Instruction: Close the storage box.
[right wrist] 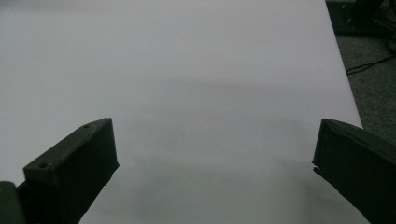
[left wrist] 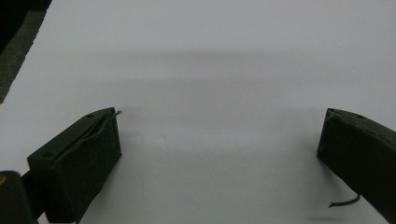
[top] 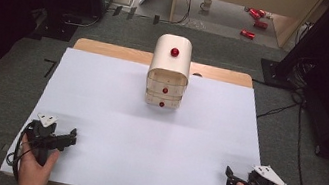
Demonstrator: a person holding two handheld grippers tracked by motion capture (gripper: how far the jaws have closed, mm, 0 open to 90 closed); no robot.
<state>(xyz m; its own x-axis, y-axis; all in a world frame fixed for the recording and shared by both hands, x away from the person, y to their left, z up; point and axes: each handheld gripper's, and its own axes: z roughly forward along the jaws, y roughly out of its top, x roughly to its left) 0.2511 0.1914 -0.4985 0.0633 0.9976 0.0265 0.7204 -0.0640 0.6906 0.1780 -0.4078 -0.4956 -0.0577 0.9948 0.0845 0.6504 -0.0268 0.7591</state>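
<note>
A small cream drawer cabinet (top: 169, 70) with three red knobs stands at the far middle of the white table (top: 113, 114); its drawers look closed. My left gripper (top: 71, 137) rests near the front left corner, held by a hand, far from the cabinet. In the left gripper view that gripper (left wrist: 219, 126) is open over bare white table, with nothing between its jaws. My right gripper (top: 229, 177) sits near the front right corner in the other hand. The right gripper view shows it (right wrist: 215, 135) open and holding nothing, the table's right edge just beyond it.
Grey carpet surrounds the table. Beyond the far edge lie a mug (top: 206, 4) and several red cans (top: 256, 16) under a wooden frame. Cables (top: 299, 120) run along the floor on the right, and dark equipment stands at the left.
</note>
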